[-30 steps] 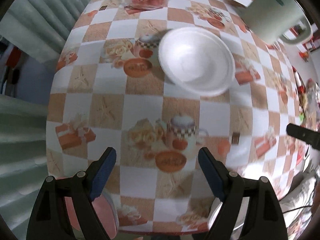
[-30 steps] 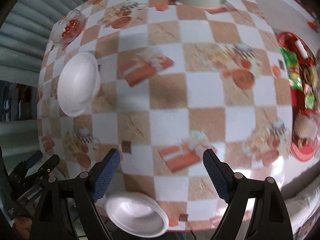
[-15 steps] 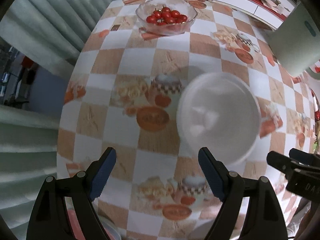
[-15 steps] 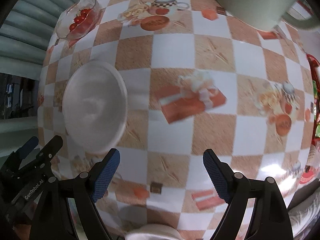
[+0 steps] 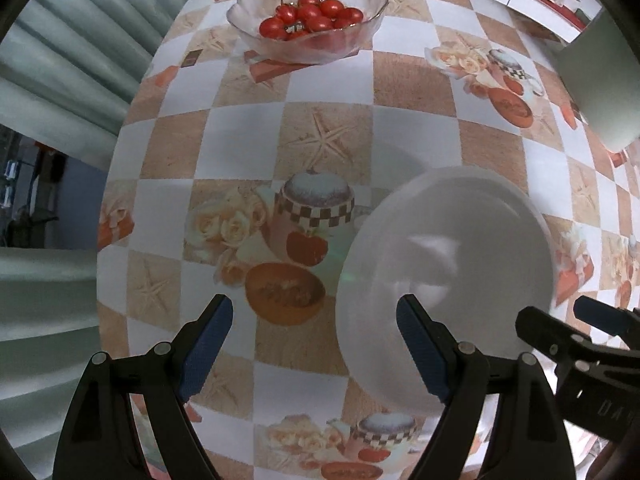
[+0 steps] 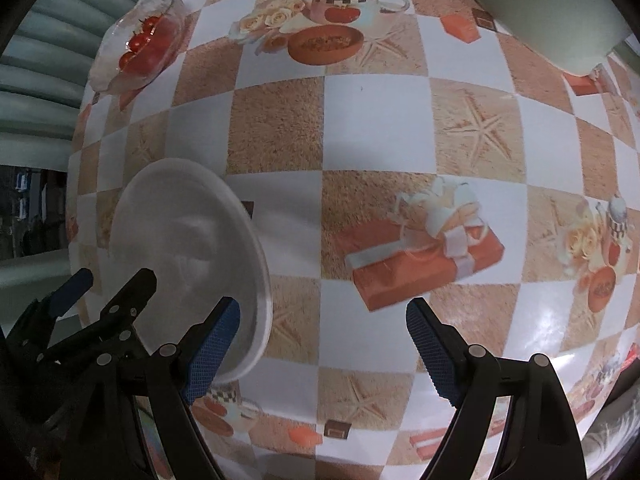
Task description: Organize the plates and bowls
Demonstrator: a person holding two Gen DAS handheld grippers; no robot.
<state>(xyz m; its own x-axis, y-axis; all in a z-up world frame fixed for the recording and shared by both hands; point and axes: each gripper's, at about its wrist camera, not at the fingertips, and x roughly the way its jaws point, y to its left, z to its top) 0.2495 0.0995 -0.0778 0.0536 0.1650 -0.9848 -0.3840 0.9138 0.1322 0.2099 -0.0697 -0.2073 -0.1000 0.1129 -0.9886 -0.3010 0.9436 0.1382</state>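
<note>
A white bowl (image 5: pixel 448 276) sits on the checkered tablecloth (image 5: pixel 328 140), lower right in the left wrist view. It also shows at lower left in the right wrist view (image 6: pixel 188 248). My left gripper (image 5: pixel 316 344) is open and empty; its right finger overlaps the bowl's near left rim. My right gripper (image 6: pixel 324 348) is open and empty; its left finger is at the bowl's right rim. The right gripper also shows in the left wrist view (image 5: pixel 576 332), and the left gripper in the right wrist view (image 6: pixel 108 288).
A glass bowl of cherry tomatoes (image 5: pixel 308 24) stands at the far side, also in the right wrist view (image 6: pixel 140 52). A pale green jug (image 5: pixel 600 80) stands at the right, also in the right wrist view (image 6: pixel 552 12). The table edge drops off left.
Both grippers have moved forward and down toward the white bowl, which now looms large beside each one's inner finger. Both stay open.
</note>
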